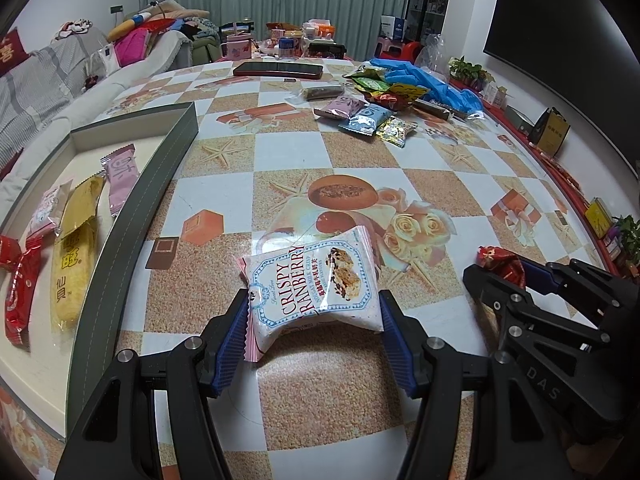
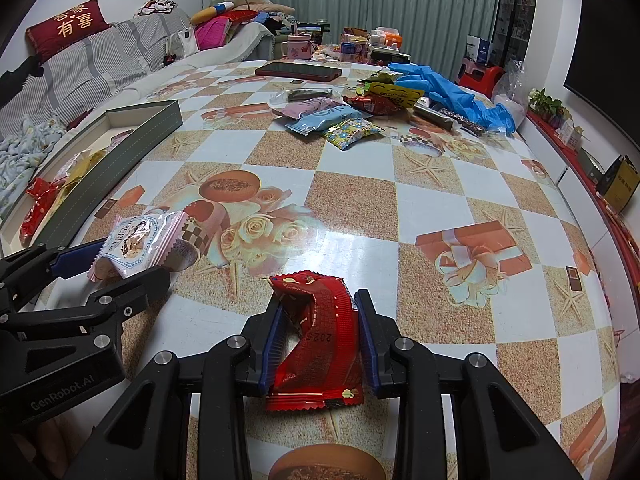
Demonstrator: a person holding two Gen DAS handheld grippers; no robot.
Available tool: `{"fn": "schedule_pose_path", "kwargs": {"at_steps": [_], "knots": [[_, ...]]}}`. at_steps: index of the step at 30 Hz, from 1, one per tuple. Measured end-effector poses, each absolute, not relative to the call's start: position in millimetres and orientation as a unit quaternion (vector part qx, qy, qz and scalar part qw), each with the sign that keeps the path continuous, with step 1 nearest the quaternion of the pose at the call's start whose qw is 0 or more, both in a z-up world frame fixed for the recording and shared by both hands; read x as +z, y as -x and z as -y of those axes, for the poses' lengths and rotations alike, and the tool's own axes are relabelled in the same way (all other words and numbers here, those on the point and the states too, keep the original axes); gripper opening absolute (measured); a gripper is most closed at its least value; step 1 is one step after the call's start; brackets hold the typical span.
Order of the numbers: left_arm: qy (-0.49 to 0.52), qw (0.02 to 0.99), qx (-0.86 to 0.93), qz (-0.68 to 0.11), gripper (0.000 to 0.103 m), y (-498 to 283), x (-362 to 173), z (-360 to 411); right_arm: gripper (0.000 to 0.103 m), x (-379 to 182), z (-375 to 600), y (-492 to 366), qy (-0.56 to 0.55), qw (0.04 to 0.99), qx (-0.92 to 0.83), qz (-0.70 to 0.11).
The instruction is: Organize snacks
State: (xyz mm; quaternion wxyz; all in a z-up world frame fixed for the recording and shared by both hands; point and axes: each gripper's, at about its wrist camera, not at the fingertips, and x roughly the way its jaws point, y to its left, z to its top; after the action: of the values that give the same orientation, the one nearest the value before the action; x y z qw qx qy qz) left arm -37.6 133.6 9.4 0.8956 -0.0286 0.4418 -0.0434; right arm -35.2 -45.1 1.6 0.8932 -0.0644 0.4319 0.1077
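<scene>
Much of the far snack heap is hard to sort out: the wrappers overlap, and a crumpled blue disposable glove (image 2: 452,94) lies across their back edge, hiding what sits under it. From the right wrist view the shallow grey-green cardboard box (image 2: 132,144) shows mostly its long side wall, so only scraps of red and yellow wrapper peek over it; the left wrist view looks into that box (image 1: 160,156) and shows a pink packet (image 1: 120,178), a long yellow rice-cracker packet (image 1: 76,256) and a red candy wrapper (image 1: 20,292) lying side by side on its pale floor, with its near end cut off by the frame. Both tools are held low over the checkered sand-and-white patterned tablecloth (image 2: 420,208), side by side and pointing across the table. The left gripper (image 1: 314,312) pinches a white and pink Crispy Cranberry snack packet (image 1: 316,280) between its blue ribbed pads, the packet tilted up off the cloth, just right of the box. The right gripper (image 2: 318,320) is clamped on a crinkled red foil snack packet (image 2: 316,332), which buckles between the pads, its lower edge hanging toward the camera. A dark phone (image 2: 298,71) lies flat at the far side.
</scene>
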Motion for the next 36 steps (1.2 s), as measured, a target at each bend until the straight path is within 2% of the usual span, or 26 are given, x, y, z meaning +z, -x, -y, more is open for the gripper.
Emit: {"fn": "schedule_pose_path", "kwargs": {"at_steps": [36], "knots": [[0.011, 0.895, -0.025, -0.445, 0.065, 38.0, 8.4, -131.9, 0.034, 1.5, 46.5, 34.3, 0.062, 0.893, 0.11, -0.432]]}}
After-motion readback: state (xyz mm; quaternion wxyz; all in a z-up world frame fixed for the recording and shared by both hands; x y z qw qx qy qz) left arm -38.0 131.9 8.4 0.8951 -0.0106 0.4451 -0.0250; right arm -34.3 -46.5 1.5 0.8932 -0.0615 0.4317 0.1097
